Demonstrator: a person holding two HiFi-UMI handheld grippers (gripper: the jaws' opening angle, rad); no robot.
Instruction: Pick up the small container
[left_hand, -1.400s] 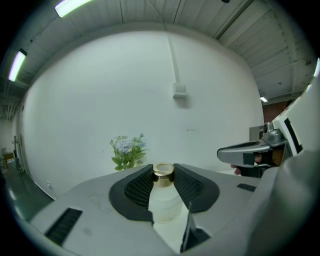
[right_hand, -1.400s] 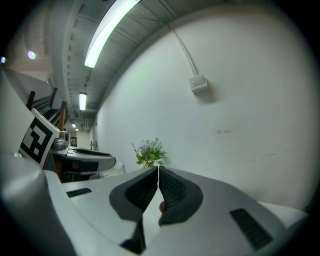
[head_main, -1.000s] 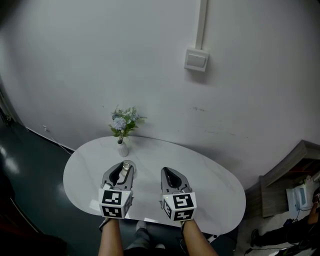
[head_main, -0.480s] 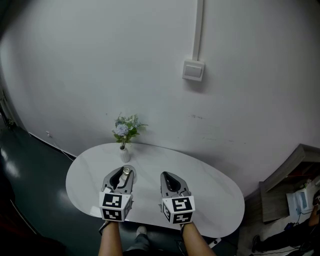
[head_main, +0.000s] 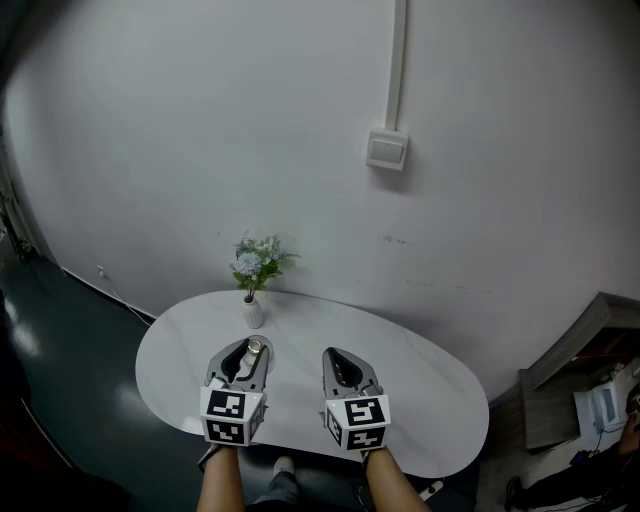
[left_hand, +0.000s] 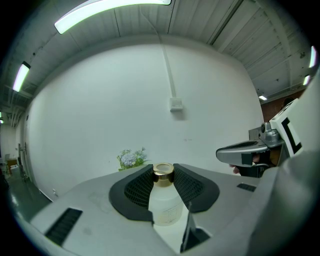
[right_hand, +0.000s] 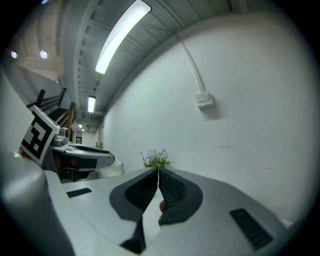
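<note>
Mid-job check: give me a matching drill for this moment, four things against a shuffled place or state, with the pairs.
Things:
1. left hand-held gripper
2. right hand-held gripper
3. flower vase
4. switch

Places or states:
A. on the wall
B. shut, nothing between the jaws
C. shut on the small container
D. at the far edge of the table

Pairs: 1-C, 2-B, 3-D, 4-A

A flower vase (head_main: 253, 314) stands on the oval white table (head_main: 430, 390), wall switch (head_main: 386, 150) above
</note>
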